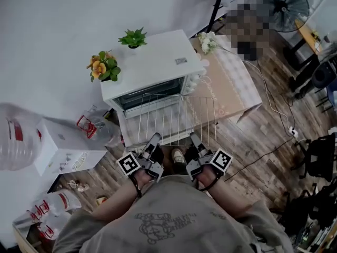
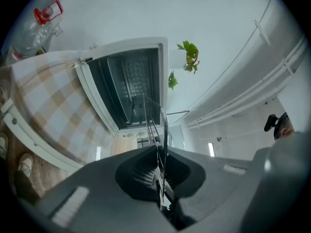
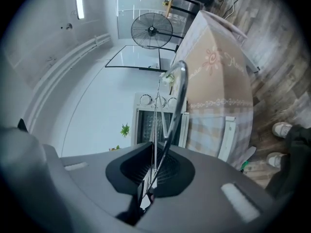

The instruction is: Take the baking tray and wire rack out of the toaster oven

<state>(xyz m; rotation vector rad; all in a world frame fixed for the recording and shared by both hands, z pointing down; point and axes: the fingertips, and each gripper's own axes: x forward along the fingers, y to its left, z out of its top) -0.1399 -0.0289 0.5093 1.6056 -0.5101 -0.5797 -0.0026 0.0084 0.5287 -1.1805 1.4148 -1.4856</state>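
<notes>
Head view: I have the wire rack [image 1: 176, 117] drawn out in front of the white toaster oven [image 1: 158, 62], whose door hangs open. I hold the rack's near edge at two places, my left gripper [image 1: 155, 138] towards the left corner and my right gripper [image 1: 192, 137] towards the right. The oven sits on a tabletop [image 1: 237, 88] under a checked cloth, with a small green plant [image 1: 133, 37] on its top.

Left gripper view: my jaws are pinched on the rack's edge wire, which I see edge-on. The oven's open mouth lies beyond.

Right gripper view: these jaws are likewise clamped on the rack's rim wire. The oven front is behind it and a standing fan [image 3: 151, 30] is further off.
</notes>
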